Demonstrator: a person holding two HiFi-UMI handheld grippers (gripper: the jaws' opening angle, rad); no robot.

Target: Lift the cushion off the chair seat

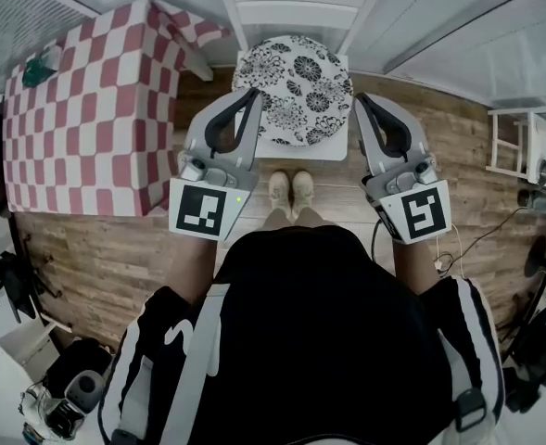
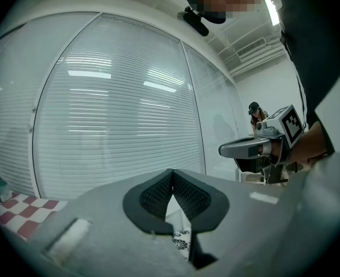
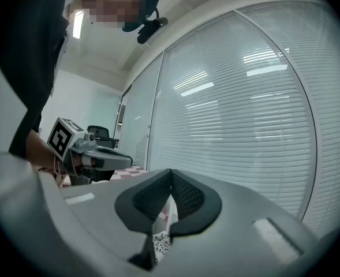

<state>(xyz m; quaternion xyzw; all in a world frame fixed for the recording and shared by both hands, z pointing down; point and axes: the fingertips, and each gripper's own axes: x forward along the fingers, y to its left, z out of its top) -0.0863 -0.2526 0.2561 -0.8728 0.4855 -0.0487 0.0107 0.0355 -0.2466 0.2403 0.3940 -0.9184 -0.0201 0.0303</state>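
A round cushion (image 1: 293,89) with a black-and-white flower print lies on the seat of a white chair (image 1: 296,12) straight ahead. My left gripper (image 1: 254,95) hovers at the cushion's left edge, and my right gripper (image 1: 360,100) is just off its right edge. Both are shut with nothing between their jaws. In the left gripper view the shut left gripper (image 2: 171,175) points level at the blinds, with a sliver of cushion (image 2: 181,241) showing below. The right gripper view shows the shut right gripper (image 3: 171,175) the same way, above a bit of cushion (image 3: 160,242).
A table with a red-and-white checked cloth (image 1: 87,109) stands close on the left of the chair. A white rack (image 1: 523,142) and cables lie at the right on the wooden floor. The person's shoes (image 1: 291,188) stand just in front of the chair.
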